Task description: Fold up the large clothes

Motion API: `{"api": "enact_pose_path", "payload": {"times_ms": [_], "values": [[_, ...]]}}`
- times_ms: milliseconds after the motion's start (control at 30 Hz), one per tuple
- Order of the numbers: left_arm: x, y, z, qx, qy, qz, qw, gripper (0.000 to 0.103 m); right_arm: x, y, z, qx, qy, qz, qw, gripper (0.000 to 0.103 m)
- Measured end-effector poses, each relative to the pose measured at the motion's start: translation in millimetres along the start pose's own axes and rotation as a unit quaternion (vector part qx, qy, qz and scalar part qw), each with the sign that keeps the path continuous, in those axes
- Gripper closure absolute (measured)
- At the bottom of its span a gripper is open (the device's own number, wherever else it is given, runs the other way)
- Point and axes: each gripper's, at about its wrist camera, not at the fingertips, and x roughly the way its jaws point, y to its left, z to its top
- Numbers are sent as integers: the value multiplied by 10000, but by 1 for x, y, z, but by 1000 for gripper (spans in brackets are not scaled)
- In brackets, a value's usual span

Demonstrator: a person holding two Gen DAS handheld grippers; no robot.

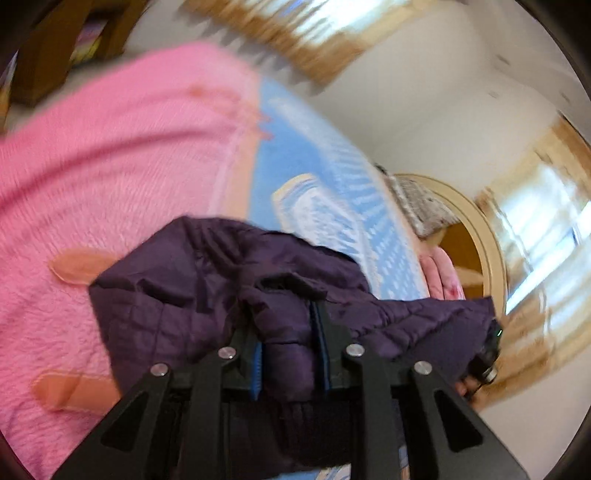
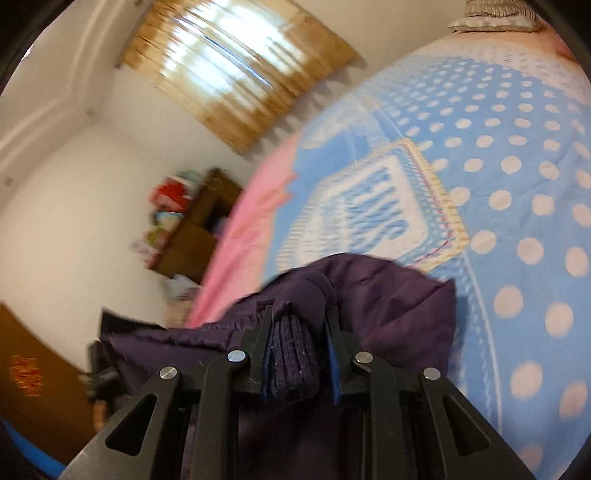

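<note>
A dark purple quilted jacket (image 1: 192,280) hangs bunched in front of my left gripper (image 1: 288,328), which is shut on a thick fold of it between its blue pads. In the right wrist view the same jacket (image 2: 399,295) drapes over my right gripper (image 2: 297,321), which is shut on its ribbed knit edge (image 2: 293,354). The jacket stretches between the two grippers above the bed. The other gripper shows small and blurred at the jacket's far end in each view (image 1: 487,363) (image 2: 101,376). Both views are smeared by motion.
Below lies a bed with a fuzzy pink blanket (image 1: 110,166) and a blue polka-dot cover (image 2: 517,184) with a lettered patch (image 2: 373,214). A pillow (image 2: 495,16) sits at the head. Wooden shelves (image 2: 199,229), curtained windows (image 2: 236,62) and white walls surround it.
</note>
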Motion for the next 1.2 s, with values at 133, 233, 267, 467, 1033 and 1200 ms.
{"api": "enact_pose_path", "payload": {"times_ms": [133,233,267,467,1033,1200], "values": [[25,29,17,-945,453,52,9945,66,35,-21,7,121,64,-473,9988,40],[13,23,18,-856,484,-104,9951,52,31,-19,13,65,-54,-296,9995,36],[5,19,18,-806,425,-168,9957,47,26,-16,15,-26,-188,-405,9990,36],[-44,5,22,-369,-620,166,9973,0,-6,24,7,-743,-626,-794,9921,34],[67,-84,-69,3281,-573,2532,9083,90,37,96,-57,-2768,24,-1314,9519,84],[44,-102,-53,3199,-1144,2528,9059,92,19,113,-35,-2673,-511,-1338,9529,85]]}}
